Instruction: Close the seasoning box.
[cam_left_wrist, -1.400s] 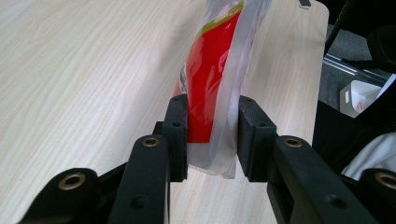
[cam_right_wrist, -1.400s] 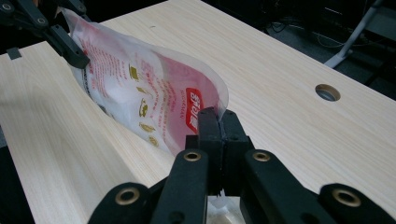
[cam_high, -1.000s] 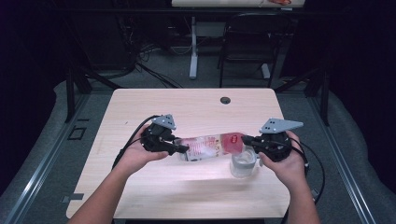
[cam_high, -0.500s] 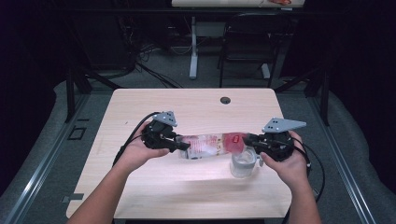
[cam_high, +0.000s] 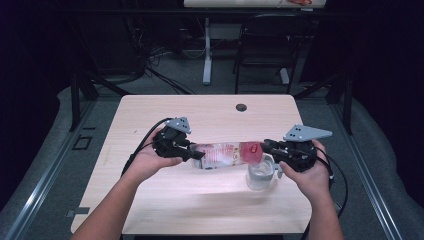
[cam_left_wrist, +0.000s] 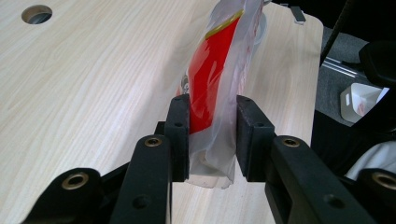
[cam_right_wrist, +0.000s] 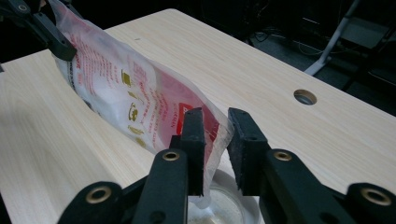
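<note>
My left gripper (cam_high: 189, 150) has its jaws partly closed on one end of a plastic pouch (cam_high: 225, 154); in the left gripper view both pads press the sealed edge of the pouch (cam_left_wrist: 212, 88), clamping it flat between them. From there the pouch stretches away from those jaws toward my right gripper (cam_high: 270, 148), held above the table (cam_high: 200, 112) rather than lying on it. It is a clear, crinkled film bag with a bold red panel, gold and red print, and white contents showing through the clear part.

At the right gripper (cam_right_wrist: 215, 140) the jaws stand partly open around the pouch's other end (cam_right_wrist: 140, 102): the film lies against the left pad, while a gap shows before the right pad, so I see no firm pinch there. These jaws have just been opening and then easing closer again, with the pouch end between them. Directly below that end sits a clear glass cup (cam_high: 260, 173), its rim (cam_right_wrist: 224, 205) just under the jaws.

Against a second ago, both hands and the pouch sit in nearly the same place, and the cup has not shifted.
</note>
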